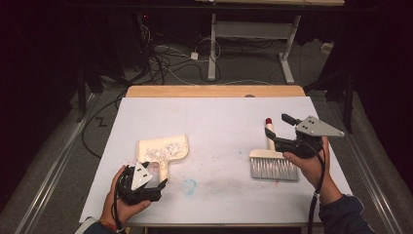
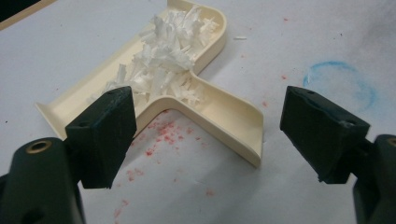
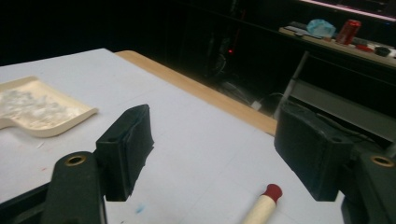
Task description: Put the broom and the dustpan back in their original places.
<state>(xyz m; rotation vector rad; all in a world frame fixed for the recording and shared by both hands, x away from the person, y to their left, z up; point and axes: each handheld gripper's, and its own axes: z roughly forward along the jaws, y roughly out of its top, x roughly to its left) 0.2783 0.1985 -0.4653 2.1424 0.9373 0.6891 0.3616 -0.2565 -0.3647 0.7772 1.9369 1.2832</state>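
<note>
Nearest the high camera, at the bottom left, the person's left hand holds the left claw [image 1: 155,171] low over the white surface [image 1: 219,122], just short of the cream dustpan's handle. From the left claw's own view its two black jaws stand well apart, with nothing pressed between them; the handle end of the dustpan [image 2: 205,100] lies on the surface beyond and between them. White paper shreds [image 2: 163,60] are heaped in the pan's wide part and spill down into the neck of the handle. Small red specks [image 2: 161,135] dot the surface beside the handle, and a faint blue ring [image 2: 341,84] is drawn farther off.

Toward the middle of the surface, the dustpan [image 1: 163,148] sits left of centre, well apart from the brush.

On the right, the hand brush [image 1: 272,163] lies flat, bristles toward the person and its pale, red-tipped handle [image 3: 264,205] pointing away. Above that handle hangs the right claw [image 1: 278,124], jaws spread wide and empty, not touching it.
</note>
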